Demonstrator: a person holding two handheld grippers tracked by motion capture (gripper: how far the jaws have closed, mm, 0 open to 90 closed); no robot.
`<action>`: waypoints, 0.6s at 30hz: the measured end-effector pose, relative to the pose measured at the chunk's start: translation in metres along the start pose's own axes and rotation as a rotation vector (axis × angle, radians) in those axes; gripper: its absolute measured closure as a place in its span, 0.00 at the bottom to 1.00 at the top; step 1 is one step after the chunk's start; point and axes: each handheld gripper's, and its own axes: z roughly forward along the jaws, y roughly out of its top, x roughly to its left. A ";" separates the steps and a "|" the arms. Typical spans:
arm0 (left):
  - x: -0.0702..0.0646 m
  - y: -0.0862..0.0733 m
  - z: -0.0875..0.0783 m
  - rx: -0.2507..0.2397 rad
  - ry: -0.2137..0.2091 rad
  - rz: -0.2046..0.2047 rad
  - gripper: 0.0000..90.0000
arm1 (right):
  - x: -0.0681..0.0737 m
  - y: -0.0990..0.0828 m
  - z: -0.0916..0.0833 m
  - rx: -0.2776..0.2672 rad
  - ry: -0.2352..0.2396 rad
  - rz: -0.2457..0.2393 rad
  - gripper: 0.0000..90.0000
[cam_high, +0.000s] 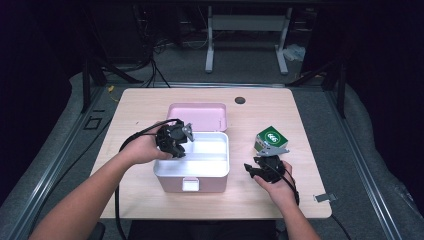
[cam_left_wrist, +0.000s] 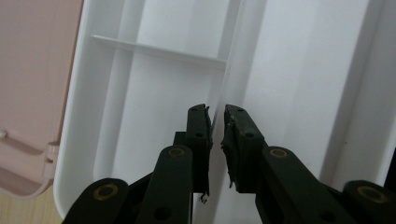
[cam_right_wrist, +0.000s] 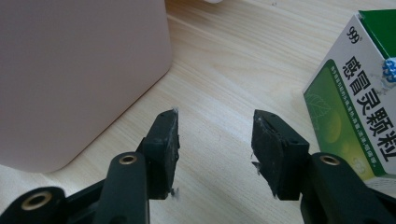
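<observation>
Status: left claw (cam_left_wrist: 215, 112) is over the left half of the box (cam_high: 170, 182), pointing down into the white tray (cam_left_wrist: 154, 116). Jaws are narrowed to a slim gap with the tray's thin divider (cam_left_wrist: 229, 60) running straight between the pads. Can't tell if the pads actually bite on it or just straddle it. Lining up on the divider makes sense: it's the only thin upright edge inside the box that a two-jaw claw can pinch, so my read is that it's the handle for lifting the tray out or steadying it.

Lid (cam_high: 197, 116) is swung open and lies flat behind the box, leaving the tray open from above. Tray compartments look bare.

Right claw (cam_right_wrist: 215, 116) is parked low on the tabletop (cam_right_wrist: 224, 60), just right of the box, jaws about half open with nothing between them, only wood grain. Green carton (cam_right_wrist: 355, 116) stands right of the box, just beyond the right claw's tips and not touching them. The half-open width looks like a staged pre-grasp for the carton, waiting until the left side is sorted.

Judgement: the carton is probably the next item into the box, though it may not fit the shallow tray.

Risk: the divider is thin and slick, so an off-centre pinch could slip off or tilt the tray against the box wall.
</observation>
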 end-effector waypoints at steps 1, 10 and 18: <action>0.000 0.002 0.000 0.012 0.001 0.008 0.90 | 0.000 0.000 0.000 0.000 0.001 -0.001 0.56; 0.004 0.013 0.005 0.093 -0.030 0.051 0.95 | 0.000 0.000 0.000 0.001 0.000 -0.003 0.57; 0.007 0.021 0.009 0.146 -0.050 0.071 0.96 | 0.000 0.000 0.001 0.007 0.001 -0.006 0.57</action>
